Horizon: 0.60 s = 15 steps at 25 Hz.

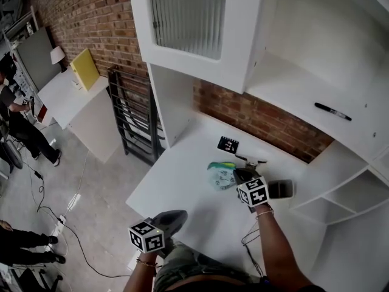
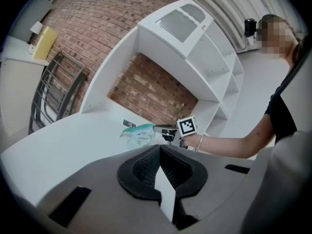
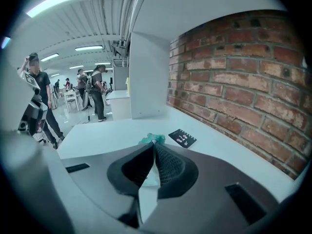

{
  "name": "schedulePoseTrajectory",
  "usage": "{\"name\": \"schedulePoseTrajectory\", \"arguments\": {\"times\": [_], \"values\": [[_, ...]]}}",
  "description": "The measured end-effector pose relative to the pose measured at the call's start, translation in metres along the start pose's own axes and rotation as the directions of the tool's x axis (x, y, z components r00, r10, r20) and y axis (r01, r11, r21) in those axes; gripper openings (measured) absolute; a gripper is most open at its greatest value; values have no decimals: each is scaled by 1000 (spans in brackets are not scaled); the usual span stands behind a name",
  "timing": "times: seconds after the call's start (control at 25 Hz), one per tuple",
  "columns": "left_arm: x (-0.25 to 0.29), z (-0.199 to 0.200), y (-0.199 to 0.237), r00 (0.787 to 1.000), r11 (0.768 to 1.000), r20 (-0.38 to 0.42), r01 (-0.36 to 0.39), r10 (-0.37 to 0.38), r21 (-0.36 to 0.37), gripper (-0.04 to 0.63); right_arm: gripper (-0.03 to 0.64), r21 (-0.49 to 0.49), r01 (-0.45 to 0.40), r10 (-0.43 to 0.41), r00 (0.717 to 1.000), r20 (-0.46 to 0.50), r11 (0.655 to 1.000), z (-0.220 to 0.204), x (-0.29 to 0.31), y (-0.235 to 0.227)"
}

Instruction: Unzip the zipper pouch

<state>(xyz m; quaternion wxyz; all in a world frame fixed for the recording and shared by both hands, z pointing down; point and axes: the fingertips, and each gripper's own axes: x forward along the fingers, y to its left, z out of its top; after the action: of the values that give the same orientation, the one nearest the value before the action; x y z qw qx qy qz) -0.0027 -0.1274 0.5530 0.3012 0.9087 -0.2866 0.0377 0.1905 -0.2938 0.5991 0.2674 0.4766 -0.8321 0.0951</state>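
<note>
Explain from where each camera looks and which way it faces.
Head view: on the person's head, steeply down at the white desk; left tool, right tool and both forearms show.
Left gripper view: on the left tool, across the desk toward the zipper pouch; its shut jaws and the right forearm show.
Right gripper view: on the right tool, toward the brick wall; its shut jaws show.
Shared: all three show the pouch.

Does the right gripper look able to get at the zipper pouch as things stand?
Probably yes. The right gripper, jaws together, points straight at the zipper pouch with nothing between them; the black card lies beyond, apart. It would have to open first.
</note>
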Motion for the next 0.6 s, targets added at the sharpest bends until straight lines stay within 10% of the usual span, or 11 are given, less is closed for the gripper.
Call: {"name": "schedulePoseTrajectory", "arguments": {"times": [0.6], "values": [[14, -3, -4, 1000, 1000, -16, 20, -19, 21, 2, 53, 202, 107, -83, 989, -124, 974, -87, -13, -26]]}}
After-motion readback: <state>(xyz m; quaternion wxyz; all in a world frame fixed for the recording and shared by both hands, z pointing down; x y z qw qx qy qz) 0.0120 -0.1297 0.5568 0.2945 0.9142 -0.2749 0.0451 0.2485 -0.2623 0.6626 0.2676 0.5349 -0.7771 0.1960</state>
